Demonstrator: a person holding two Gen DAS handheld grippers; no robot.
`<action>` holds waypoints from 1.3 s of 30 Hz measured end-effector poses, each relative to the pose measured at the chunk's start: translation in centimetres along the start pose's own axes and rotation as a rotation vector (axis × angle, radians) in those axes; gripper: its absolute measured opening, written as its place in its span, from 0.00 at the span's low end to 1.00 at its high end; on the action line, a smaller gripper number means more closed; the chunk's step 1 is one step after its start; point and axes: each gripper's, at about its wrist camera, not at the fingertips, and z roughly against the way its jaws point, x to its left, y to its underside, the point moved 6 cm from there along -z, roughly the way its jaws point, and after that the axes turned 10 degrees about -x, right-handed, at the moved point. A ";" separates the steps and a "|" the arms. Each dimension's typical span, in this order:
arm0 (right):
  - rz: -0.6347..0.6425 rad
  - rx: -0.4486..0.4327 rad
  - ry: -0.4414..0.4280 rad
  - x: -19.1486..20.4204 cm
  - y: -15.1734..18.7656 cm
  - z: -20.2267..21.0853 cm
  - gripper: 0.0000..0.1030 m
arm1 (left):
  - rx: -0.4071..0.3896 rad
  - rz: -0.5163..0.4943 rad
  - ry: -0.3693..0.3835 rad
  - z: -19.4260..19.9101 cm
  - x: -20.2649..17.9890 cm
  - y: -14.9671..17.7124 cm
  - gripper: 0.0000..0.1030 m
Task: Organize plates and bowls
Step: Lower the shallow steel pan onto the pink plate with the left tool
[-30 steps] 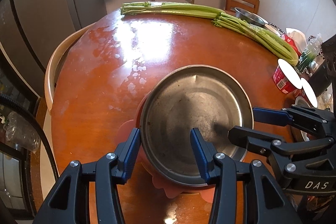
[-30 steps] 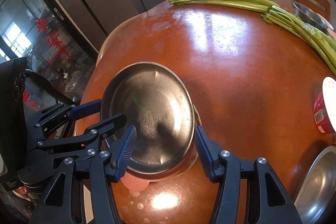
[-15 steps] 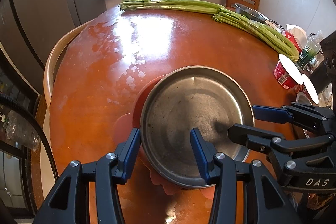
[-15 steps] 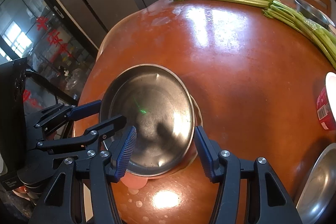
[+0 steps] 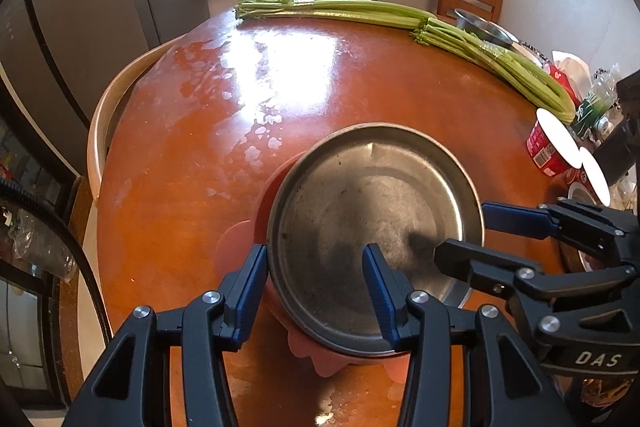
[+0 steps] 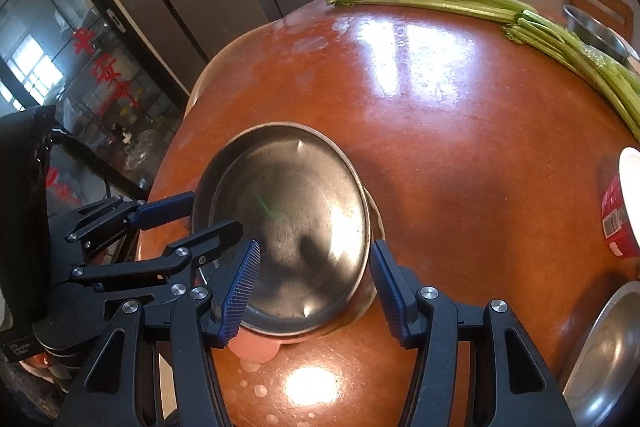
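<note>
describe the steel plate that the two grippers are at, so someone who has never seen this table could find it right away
Start at the round reddish-brown table with celery stalks along its far side. Near the front edge lies a wide, shallow steel plate on a pink flower-shaped mat. Unlike the deeper steel bowl behind the celery, it has blue gripper fingers on both sides.

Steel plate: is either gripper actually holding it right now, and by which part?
Nothing is gripped. The left gripper and right gripper each straddle the near rim of the steel plate, one finger inside, one outside, jaws not closed on it.

Steel-grey plate on pink scalloped dish; red-brown table; green celery; red cup.
</note>
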 end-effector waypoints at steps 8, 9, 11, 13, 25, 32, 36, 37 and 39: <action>0.005 0.026 -0.014 -0.1 0.5 -0.3 0.58 | 0.011 0.005 -0.003 -0.1 0.0 -0.1 0.47; 0.005 0.025 -0.013 -0.2 0.5 -0.2 0.58 | 0.012 0.005 -0.005 -0.1 -0.1 -0.2 0.47; 0.001 0.026 -0.013 -0.5 0.7 0.1 0.58 | 0.013 0.008 -0.002 -0.2 -0.2 -0.3 0.47; -0.002 0.019 -0.012 -0.8 0.7 0.4 0.58 | 0.010 0.009 -0.005 -0.1 -0.3 -0.5 0.47; 0.009 -0.027 -0.024 -2.0 -0.6 2.2 0.58 | -0.037 0.035 -0.042 1.8 0.3 -1.7 0.47; 0.033 -0.057 -0.023 -2.3 -1.2 3.8 0.58 | -0.076 0.117 -0.069 3.3 2.7 -2.3 0.47; 0.017 -0.058 -0.028 -2.8 -1.2 3.9 0.58 | -0.064 0.167 -0.088 3.5 4.2 -1.5 0.47; 0.011 -0.055 -0.032 -2.9 -1.1 3.8 0.58 | -0.058 0.183 -0.087 3.5 4.5 -1.2 0.48; 0.010 -0.047 -0.041 -2.9 -1.0 3.7 0.58 | -0.046 0.208 -0.079 3.6 5.0 -0.5 0.48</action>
